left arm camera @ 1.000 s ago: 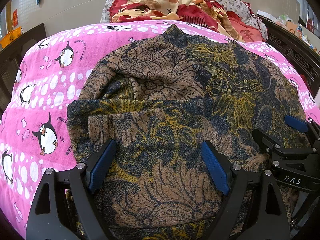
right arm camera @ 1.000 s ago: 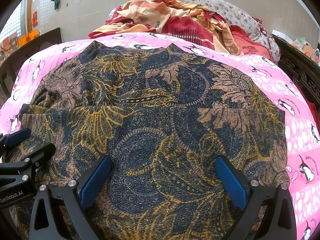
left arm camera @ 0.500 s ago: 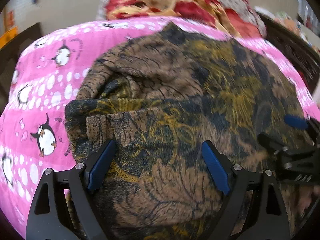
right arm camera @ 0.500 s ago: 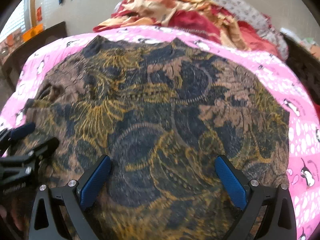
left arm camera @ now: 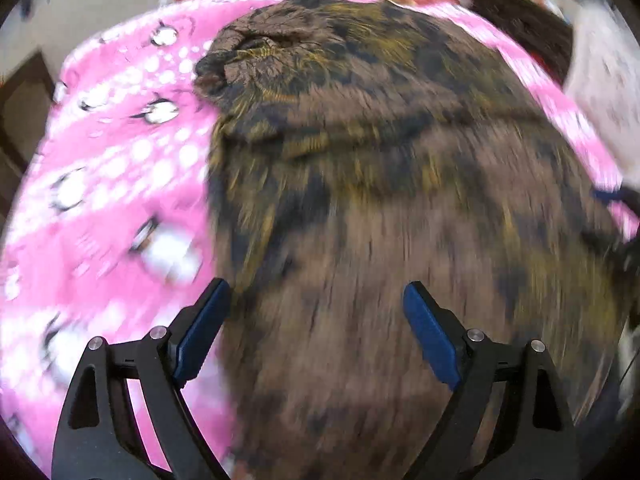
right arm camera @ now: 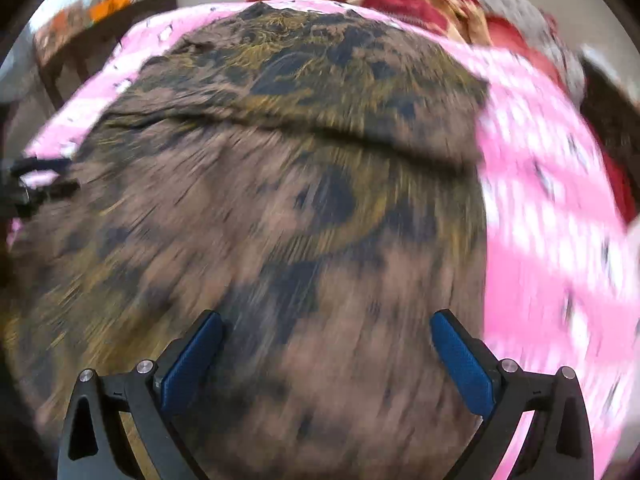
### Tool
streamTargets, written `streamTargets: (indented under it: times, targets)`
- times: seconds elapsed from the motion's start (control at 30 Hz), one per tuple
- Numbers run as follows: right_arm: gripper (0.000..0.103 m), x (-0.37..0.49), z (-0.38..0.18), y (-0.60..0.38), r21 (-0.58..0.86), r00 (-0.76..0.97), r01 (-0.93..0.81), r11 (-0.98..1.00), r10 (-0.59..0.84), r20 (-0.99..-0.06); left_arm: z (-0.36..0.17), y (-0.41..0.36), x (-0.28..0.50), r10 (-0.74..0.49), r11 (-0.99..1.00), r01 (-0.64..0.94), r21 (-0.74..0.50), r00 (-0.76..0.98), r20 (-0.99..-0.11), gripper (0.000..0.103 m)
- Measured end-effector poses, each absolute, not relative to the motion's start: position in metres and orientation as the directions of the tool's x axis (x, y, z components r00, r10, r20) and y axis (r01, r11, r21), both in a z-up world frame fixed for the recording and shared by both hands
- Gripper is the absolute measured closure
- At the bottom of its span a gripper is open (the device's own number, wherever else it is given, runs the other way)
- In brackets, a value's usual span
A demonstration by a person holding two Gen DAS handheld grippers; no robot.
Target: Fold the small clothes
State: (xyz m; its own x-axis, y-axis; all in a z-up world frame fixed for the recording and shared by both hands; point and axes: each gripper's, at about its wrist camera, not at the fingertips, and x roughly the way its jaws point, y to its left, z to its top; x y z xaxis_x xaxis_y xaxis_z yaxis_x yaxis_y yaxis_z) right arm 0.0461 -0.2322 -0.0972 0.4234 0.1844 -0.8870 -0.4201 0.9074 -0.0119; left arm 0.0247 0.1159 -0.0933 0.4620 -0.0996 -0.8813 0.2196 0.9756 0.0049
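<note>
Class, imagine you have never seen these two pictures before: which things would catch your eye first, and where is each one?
First, the big brown, patterned garment that fills the middle of both views, with a fold across its far part. Next, the bright pink penguin blanket under it, showing at the left of the left view and the right of the right view. Last, the blue-padded left gripper and right gripper, both open over the near cloth.

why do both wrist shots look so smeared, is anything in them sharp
Left wrist view: motion blur streaks the garment and pink blanket; only the left gripper, open, stays crisp. Right wrist view: the same streaking, heaviest near the lens, with the right gripper sharp and open. Both show fisheye bulge and dark corners.
</note>
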Motion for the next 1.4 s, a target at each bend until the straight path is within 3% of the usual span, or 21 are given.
streamTargets:
  times: [0.2,0.37,0.47,0.6,0.8,1.0,1.2,1.4]
  targets:
    - [0.0,-0.032,-0.092,-0.261,-0.01,0.441,-0.378,0.926,0.171,-0.881,-0.088,0.159,-0.053,-0.178,0.969,0.229,-0.09,0.397,-0.901,0.014]
    - [0.0,-0.061,-0.088,-0.278,0.067,0.499,-0.37,0.927,0.259,-0.827,-0.084,0.149,-0.099,-0.296,0.921,0.352,-0.167,0.352,-0.888,0.01]
    - [0.007,-0.06,-0.08,-0.286,0.143,0.536,-0.342,0.929,0.317,-0.782,-0.081,0.152,-0.104,-0.342,0.908,0.362,-0.212,0.346,-0.874,0.01]
    - [0.007,-0.068,-0.062,-0.305,0.224,0.605,-0.341,0.913,0.396,-0.691,-0.085,0.167,-0.081,-0.501,0.859,0.293,-0.421,0.308,-0.808,0.008]
    - [0.007,-0.074,-0.055,-0.322,0.25,0.59,-0.382,0.89,0.443,-0.675,-0.084,0.158,-0.068,-0.636,0.764,0.299,-0.572,0.201,-0.745,0.008]
    - [0.01,-0.083,-0.076,-0.353,0.441,0.493,-0.4,0.803,0.594,-0.635,-0.087,0.169,-0.067,-0.628,0.776,0.252,-0.578,0.234,-0.742,0.023]
    - [0.009,-0.078,-0.093,-0.367,0.573,0.453,-0.389,0.721,0.692,-0.563,-0.087,0.157,-0.066,-0.564,0.821,0.278,-0.499,0.261,-0.783,0.025]
    - [0.01,-0.072,-0.101,-0.373,0.714,0.323,-0.416,0.564,0.825,-0.464,-0.089,0.159,-0.065,-0.562,0.824,0.268,-0.499,0.281,-0.778,0.025]
